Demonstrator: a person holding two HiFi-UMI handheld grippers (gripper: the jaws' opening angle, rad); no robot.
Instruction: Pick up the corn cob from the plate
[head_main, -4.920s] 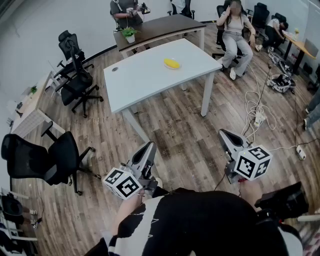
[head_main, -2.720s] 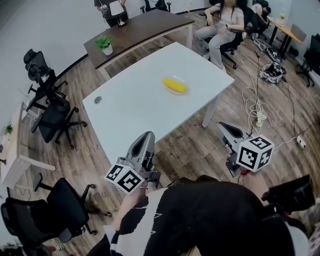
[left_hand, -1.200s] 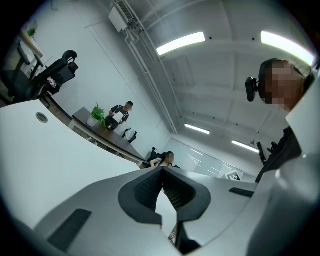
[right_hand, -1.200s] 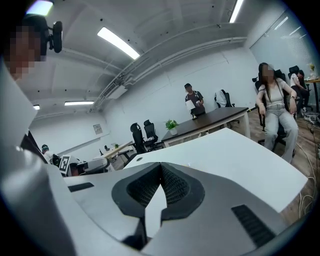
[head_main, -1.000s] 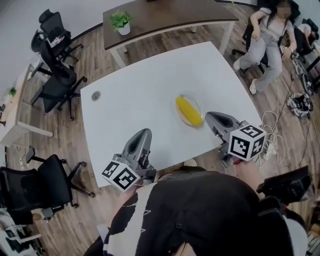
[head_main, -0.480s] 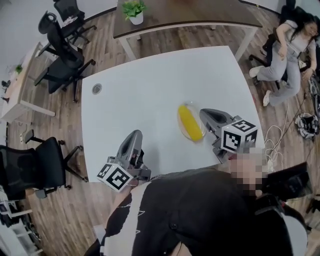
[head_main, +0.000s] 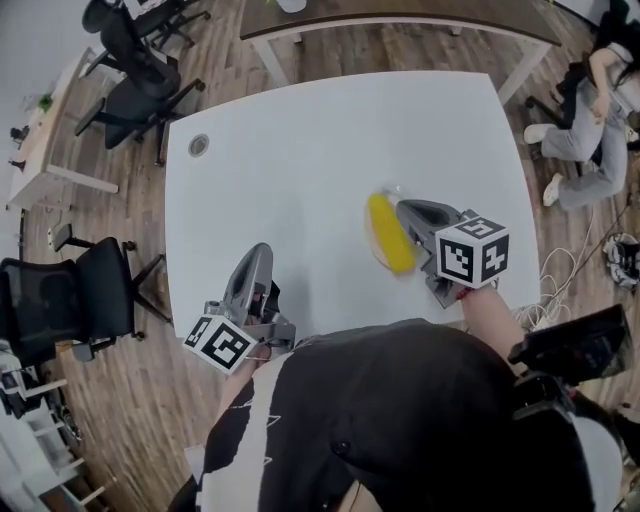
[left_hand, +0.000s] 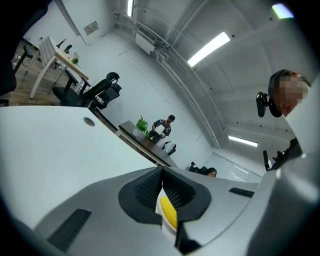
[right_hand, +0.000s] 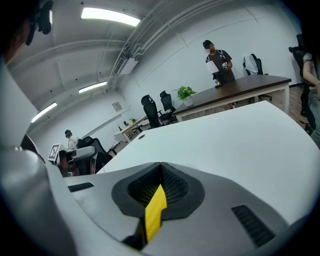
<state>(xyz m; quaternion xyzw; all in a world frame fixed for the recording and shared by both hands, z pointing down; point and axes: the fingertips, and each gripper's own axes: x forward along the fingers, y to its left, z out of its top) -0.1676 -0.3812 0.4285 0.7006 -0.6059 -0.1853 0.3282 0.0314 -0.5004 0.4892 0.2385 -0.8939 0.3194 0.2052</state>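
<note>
A yellow corn cob (head_main: 389, 231) lies on a clear plate (head_main: 371, 240) on the white table (head_main: 300, 130), towards its near right side. My right gripper (head_main: 403, 209) is shut, and its tips hang just right of the cob's far end with nothing held. In the right gripper view a strip of the cob (right_hand: 154, 212) shows through the slot behind the shut gripper (right_hand: 161, 165). My left gripper (head_main: 260, 254) is shut and empty over the table's near left part. Past the left gripper (left_hand: 161, 171) the cob (left_hand: 168, 212) shows far off.
A round cable grommet (head_main: 199, 145) sits in the table's far left corner. Black office chairs (head_main: 90, 300) stand left of the table, and a wooden desk (head_main: 400, 12) stands beyond it. A seated person (head_main: 598, 105) is at the far right. The table's near edge is against my body.
The table has drawn closer. Both grippers have come forward and down over the table. The right one has moved in beside the corn cob; both stayed shut.
</note>
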